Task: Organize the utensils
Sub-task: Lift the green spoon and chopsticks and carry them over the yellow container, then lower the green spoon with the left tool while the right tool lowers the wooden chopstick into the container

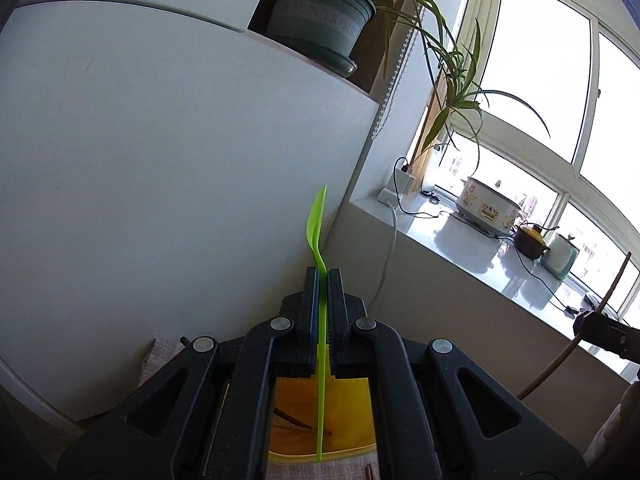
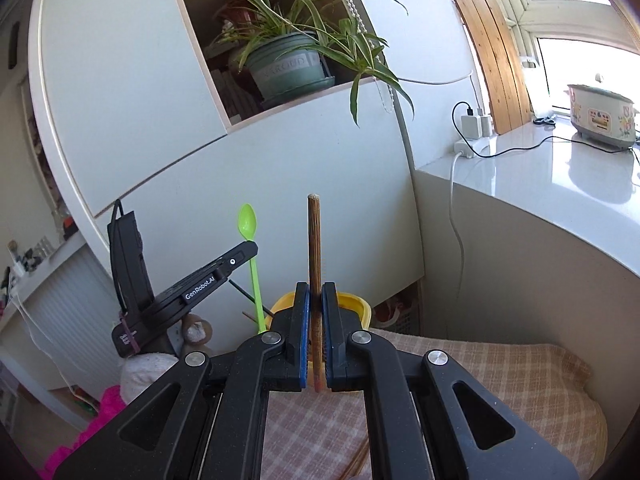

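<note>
— What do our two tools hold at this moment?

— Our left tool [image 1: 323, 276] is pressed together on one green plastic spoon [image 1: 317, 216]. We pinch it at the handle, and its bowl points up in front of the white cabinet [image 1: 160, 140]. The lower end of the handle hangs over the yellow container [image 1: 344, 400], just at its near rim.

— And the right tool?

— Our right tool [image 2: 315, 292] is also closed, on one brown wooden chopstick [image 2: 314, 240]. It stands almost upright between the fingers [image 2: 302, 312], and its top end rises well above them. The same yellow container [image 2: 356, 304] is just behind this tool, on the worktop with the checked cloth [image 2: 500, 368].

— How many things do we count?

— One green spoon [image 2: 249, 224], which the right camera also sees in the left tool [image 2: 253, 249]. One chopstick in our grip, and at least one more dark stick inside the container [image 1: 292, 418]; how many more there are, we cannot tell. One container. On the shelf there is one potted plant [image 2: 286, 64], and on the window ledge [image 2: 560, 168] one flowered cooker [image 2: 600, 114].
</note>
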{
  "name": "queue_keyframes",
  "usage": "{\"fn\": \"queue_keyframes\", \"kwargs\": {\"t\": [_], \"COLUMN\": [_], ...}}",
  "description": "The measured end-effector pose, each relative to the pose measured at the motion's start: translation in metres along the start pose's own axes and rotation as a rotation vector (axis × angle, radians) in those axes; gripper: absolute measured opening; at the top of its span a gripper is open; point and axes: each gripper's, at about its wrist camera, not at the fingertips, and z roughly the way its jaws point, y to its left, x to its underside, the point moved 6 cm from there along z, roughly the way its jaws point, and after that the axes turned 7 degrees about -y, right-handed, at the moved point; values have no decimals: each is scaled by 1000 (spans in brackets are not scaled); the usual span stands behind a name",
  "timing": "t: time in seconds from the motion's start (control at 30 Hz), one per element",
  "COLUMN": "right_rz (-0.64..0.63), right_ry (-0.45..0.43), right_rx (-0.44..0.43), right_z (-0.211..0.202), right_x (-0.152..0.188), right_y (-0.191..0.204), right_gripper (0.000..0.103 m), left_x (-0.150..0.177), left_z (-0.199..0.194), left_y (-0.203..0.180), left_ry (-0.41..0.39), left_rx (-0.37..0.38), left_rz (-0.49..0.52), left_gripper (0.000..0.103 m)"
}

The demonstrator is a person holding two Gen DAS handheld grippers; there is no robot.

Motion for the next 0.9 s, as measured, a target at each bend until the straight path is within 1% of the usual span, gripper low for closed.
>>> {"fn": "queue_keyframes", "kwargs": {"t": [0.07, 0.2, 0.3, 0.4, 0.57, 0.9], "right_rz": [13, 20, 11, 20, -4, -108], "right_ry": [-11, -26, -29, -20, -5, 22], "right_rx": [-2, 11, 33, 36, 64, 123], "right_z": [4, 15, 25, 37, 52, 69], "right_x": [-5, -14, -16, -15, -8, 16], "right_y": [-2, -6, -9, -12, -10, 2], "right_gripper": [4, 4, 4, 4, 4, 4], "left_x": [2, 6, 8, 8, 9, 8], "left_z": [4, 7, 7, 7, 8, 5], "left_y": [1, -3, -6, -5, -6, -9], "left_ry": [-1, -7, -11, -17, -26, -68], "left_rx": [-7, -17, -21, -23, -22, -23], "left_rz": [4, 43, 59, 61, 72, 107], "left_gripper": [1, 1, 1, 1, 1, 1]}}
